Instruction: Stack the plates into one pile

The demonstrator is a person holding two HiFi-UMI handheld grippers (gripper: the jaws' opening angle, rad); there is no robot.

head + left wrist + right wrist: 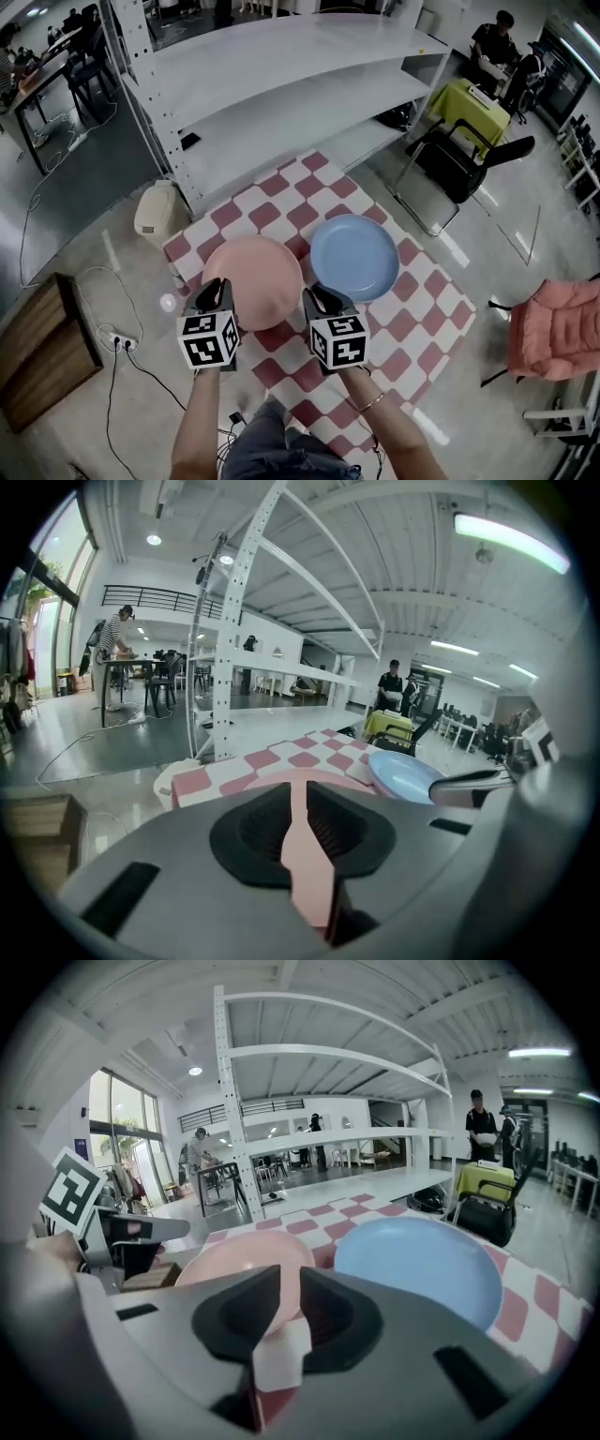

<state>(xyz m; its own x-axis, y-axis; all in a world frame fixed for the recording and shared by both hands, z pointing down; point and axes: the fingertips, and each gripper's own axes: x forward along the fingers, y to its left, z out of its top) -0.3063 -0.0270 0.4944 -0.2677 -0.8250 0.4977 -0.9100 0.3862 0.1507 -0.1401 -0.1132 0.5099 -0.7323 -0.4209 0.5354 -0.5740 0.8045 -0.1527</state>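
Two plates lie side by side on a red-and-white checked tablecloth [427,314]: a pink plate [253,277] on the left and a blue plate [354,255] on the right. My left gripper [217,287] is over the pink plate's near-left rim. In the left gripper view the pink plate [305,782] shows through the narrow gap of the left gripper [295,803]. My right gripper [320,296] hovers over the cloth at the near side, between the two plates. The right gripper [284,1299] has a small gap with only pink plate [246,1260] edge and cloth behind it; the blue plate [422,1267] lies to its right.
A white metal shelf rack [281,84] stands just behind the table. A beige bin [157,208] sits at the table's left corner, and a wooden box [37,347] with a power strip [120,341] lies on the floor at left. A black chair [459,159] and a pink armchair [558,328] stand at right.
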